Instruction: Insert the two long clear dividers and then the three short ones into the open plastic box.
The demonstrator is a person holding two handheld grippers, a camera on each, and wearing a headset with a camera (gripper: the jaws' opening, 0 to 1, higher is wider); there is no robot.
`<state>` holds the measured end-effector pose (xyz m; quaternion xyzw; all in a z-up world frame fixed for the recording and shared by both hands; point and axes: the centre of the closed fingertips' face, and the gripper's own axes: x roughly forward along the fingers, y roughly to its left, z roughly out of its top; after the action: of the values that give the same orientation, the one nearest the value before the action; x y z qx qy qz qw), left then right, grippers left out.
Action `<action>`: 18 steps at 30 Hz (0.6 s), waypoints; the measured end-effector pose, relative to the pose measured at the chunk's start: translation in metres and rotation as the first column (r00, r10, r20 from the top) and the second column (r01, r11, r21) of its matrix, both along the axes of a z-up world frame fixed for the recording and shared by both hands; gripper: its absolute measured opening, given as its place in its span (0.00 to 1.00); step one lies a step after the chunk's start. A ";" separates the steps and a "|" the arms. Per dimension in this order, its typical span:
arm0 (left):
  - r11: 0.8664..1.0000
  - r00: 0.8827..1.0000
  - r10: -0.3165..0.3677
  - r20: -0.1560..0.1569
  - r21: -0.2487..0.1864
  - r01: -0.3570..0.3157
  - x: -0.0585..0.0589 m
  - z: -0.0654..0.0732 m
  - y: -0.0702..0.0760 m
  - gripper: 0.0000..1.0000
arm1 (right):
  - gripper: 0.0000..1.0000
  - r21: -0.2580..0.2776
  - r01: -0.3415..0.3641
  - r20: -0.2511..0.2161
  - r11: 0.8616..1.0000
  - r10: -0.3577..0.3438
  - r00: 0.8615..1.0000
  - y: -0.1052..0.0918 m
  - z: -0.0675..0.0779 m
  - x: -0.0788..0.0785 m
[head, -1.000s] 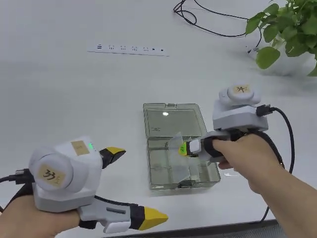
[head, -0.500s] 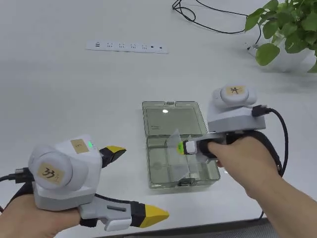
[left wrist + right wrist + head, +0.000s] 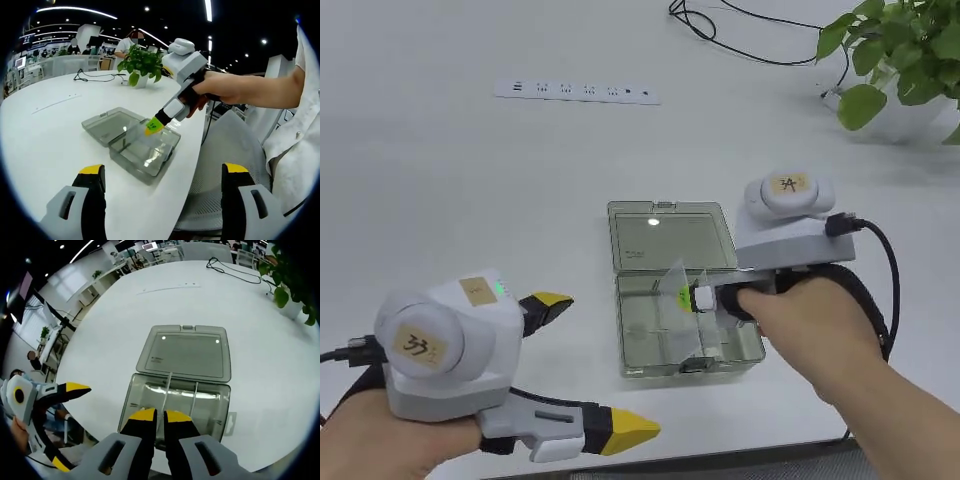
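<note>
Right gripper point(image 3: 160, 416) is shut narrowly on a clear divider point(image 3: 674, 305), which is held tilted on edge and reaches down into the base of the open box point(image 3: 620, 345); whether it is seated cannot be told. The lid point(image 3: 670, 238) is laid flat on the white table point(image 3: 470, 200) behind the base. Left gripper point(image 3: 595, 366) is held wide and empty, well left of the box.

- Left gripper point(image 3: 592, 368) is hovering at near left, jaws standing wide apart, tips pointing right; left hand point(image 3: 370, 445) is wrapping the handle from below.
- Right gripper point(image 3: 694, 298) is pointing left, jaws pinching a clear divider point(image 3: 672, 283); right hand point(image 3: 815, 325) is gripping the handle, with the forearm point(image 3: 910, 420) running off near right.
</note>
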<state>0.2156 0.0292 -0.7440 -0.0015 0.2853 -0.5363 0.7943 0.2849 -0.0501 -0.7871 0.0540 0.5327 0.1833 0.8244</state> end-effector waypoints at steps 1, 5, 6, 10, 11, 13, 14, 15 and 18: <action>1.000 1.000 0.000 0.000 -0.002 0.000 0.000 0.000 0.000 0.99 | 0.06 -0.003 -0.001 0.000 1.000 0.001 1.000 0.000 0.000 0.000; 1.000 1.000 -0.002 0.002 -0.001 0.002 0.000 0.000 0.000 0.99 | 0.06 -0.015 -0.020 0.009 1.000 0.020 1.000 0.003 -0.001 0.000; 1.000 1.000 -0.002 0.001 -0.001 0.002 0.000 0.000 0.000 0.99 | 0.06 -0.018 -0.023 0.010 1.000 0.023 1.000 0.004 -0.001 0.000; 1.000 1.000 0.002 -0.001 0.000 -0.002 0.000 -0.001 0.001 0.99 | 0.06 -0.034 -0.041 0.014 0.999 0.041 0.999 0.005 -0.001 0.001; 1.000 1.000 0.003 -0.002 0.000 -0.003 0.000 -0.001 0.001 0.99 | 0.06 -0.037 -0.045 0.015 0.998 0.046 0.999 0.005 -0.001 0.001; 1.000 1.000 0.004 -0.003 -0.001 -0.004 0.001 -0.001 0.001 0.99 | 0.06 -0.037 -0.049 0.013 0.998 0.049 0.999 0.006 -0.001 0.001; 1.000 1.000 0.003 -0.001 -0.003 -0.003 0.001 0.000 0.001 0.99 | 0.06 -0.036 -0.051 0.012 0.998 0.051 0.999 0.006 -0.002 0.001; 1.000 1.000 0.003 -0.001 -0.002 -0.003 0.001 0.000 0.000 0.99 | 0.06 -0.035 -0.056 0.009 0.998 0.056 0.998 0.007 -0.002 0.001; 1.000 1.000 0.002 -0.003 0.002 -0.002 0.001 -0.001 0.000 0.99 | 0.06 -0.033 -0.062 0.005 0.998 0.062 0.998 0.007 -0.003 0.001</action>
<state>0.2162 0.0294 -0.7455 -0.0018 0.2870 -0.5351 0.7945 0.2860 -0.0428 -0.7900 0.0232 0.5346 0.2002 0.8207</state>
